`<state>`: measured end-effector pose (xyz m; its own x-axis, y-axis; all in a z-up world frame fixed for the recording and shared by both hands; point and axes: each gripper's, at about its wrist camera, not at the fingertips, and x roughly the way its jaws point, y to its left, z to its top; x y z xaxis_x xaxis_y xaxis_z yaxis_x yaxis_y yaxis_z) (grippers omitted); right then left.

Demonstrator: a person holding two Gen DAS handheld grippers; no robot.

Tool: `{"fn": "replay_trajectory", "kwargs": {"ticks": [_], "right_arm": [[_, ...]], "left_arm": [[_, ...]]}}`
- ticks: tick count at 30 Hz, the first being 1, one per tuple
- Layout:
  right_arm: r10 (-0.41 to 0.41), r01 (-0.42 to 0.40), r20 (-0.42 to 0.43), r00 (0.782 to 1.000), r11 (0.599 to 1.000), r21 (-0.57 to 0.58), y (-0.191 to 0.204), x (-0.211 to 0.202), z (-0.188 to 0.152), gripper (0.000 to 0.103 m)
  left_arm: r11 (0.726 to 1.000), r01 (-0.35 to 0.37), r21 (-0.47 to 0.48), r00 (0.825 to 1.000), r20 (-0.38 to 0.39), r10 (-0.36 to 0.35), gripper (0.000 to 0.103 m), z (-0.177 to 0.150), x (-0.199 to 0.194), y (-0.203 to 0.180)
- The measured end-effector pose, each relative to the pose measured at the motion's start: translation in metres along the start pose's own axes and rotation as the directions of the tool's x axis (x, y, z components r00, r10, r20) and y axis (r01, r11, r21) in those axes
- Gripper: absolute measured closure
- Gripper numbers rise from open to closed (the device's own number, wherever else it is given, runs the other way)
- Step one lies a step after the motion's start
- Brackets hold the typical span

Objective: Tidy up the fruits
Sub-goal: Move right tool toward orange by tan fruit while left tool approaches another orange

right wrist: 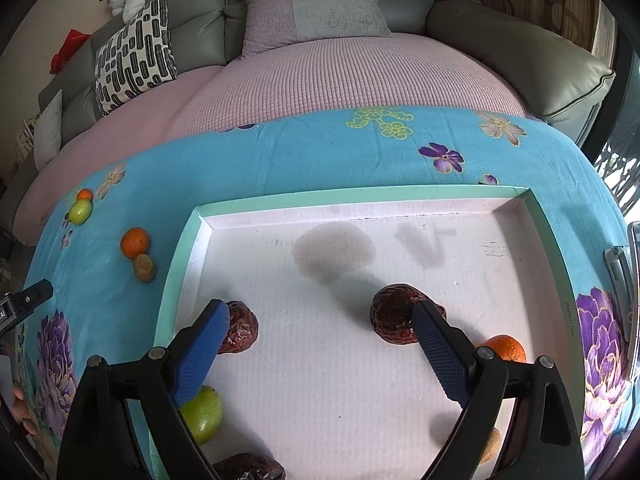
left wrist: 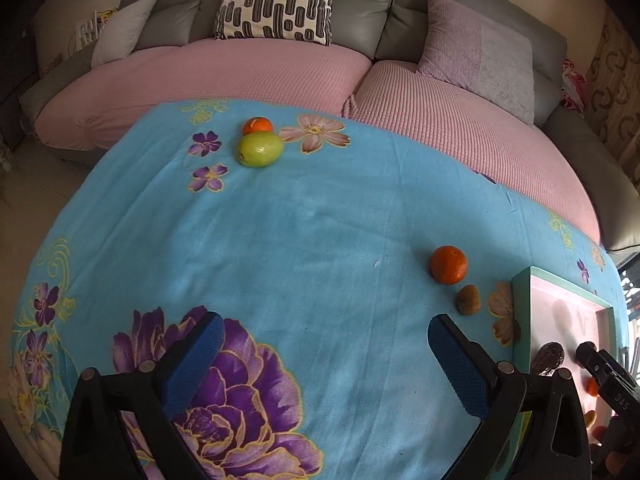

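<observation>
A big blue flowered cloth (left wrist: 320, 208) is being used as the work place, and a tray (right wrist: 384, 196) with a green rim is lying on it, filling the middle of the right wrist view. Some fruits are already resting inside the tray: two dark wrinkly fruits (right wrist: 394, 316), a green one and an orange one.

Four fruits are waiting outside it. In the left wrist view, an orange (left wrist: 448, 264) and a small brown fruit (left wrist: 469, 299) are seen touching at the middle right, just beside the tray's edge. A green fruit (left wrist: 260, 149) and a small orange (left wrist: 258, 125) are sitting together at the upper middle, well apart from the tray.

The left gripper (left wrist: 324, 344) is being held wide open with nothing in it. The orange pair is lying ahead and to its right, nearer than the green pair. The right gripper (right wrist: 320, 332) is also spread open and empty, hanging over the tray, so the left one is probably better placed for the orange.
</observation>
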<state>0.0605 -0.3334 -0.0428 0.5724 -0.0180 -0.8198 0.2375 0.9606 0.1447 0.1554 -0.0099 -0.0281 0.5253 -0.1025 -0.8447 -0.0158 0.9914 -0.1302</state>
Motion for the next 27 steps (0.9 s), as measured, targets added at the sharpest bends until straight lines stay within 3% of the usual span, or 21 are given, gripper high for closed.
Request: {"fn": "replay_trajectory", "kwargs": {"ticks": [12,23,27], "right_arm": [[0.013,-0.010,0.038,0.999,0.996,-0.090,0.036,-0.010,-0.001,0.010],[0.023,-0.018,0.030,0.999,0.986,-0.165,0.062,-0.008,-0.008,0.010],[0.035,-0.028,0.032,0.999,0.983,-0.180,0.070,-0.007,-0.010,0.010]], "left_arm": [[0.992,-0.089,-0.089,0.994,0.048,0.094,0.000,0.009,-0.009,0.049],[0.989,-0.142,-0.047,0.987,0.075,0.145,0.000,0.013,-0.016,0.058],[0.990,-0.131,-0.048,0.987,0.089,0.135,0.000,0.015,-0.020,0.065]]}}
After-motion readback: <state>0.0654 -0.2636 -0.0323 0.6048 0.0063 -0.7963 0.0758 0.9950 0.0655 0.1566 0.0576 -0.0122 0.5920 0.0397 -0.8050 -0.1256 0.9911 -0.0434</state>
